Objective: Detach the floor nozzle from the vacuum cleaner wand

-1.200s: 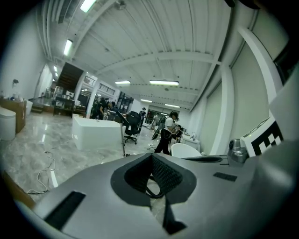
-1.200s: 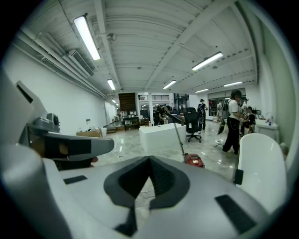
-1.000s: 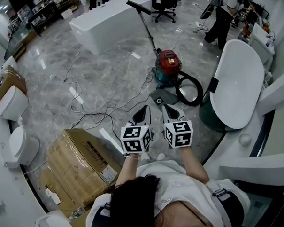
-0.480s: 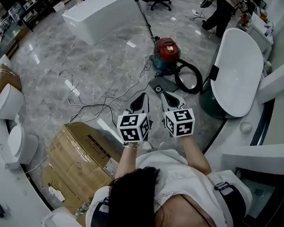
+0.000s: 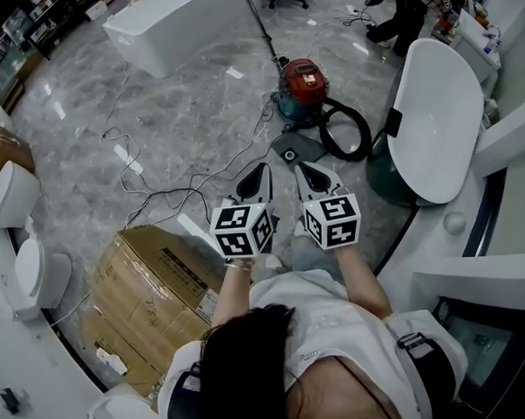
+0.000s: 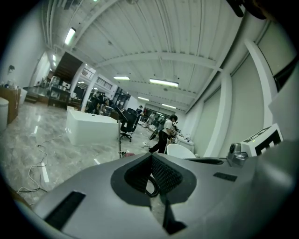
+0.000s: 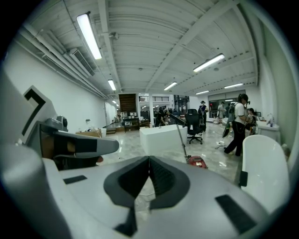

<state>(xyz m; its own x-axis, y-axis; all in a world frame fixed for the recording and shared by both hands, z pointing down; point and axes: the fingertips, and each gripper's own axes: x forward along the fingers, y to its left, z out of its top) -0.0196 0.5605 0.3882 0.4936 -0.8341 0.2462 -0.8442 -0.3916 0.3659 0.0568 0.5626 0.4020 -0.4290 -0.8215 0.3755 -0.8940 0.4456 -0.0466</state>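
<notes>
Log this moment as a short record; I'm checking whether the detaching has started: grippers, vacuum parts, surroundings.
left gripper: shut, empty, above the floor
right gripper: shut, empty, beside the left one
canister: red, on the floor ahead
wand: slanting up behind the canister
floor nozzle: grey, flat on the floor before the canister, untouched
hose: black loop right of the nozzle
cardboard box: at the person's left
</notes>
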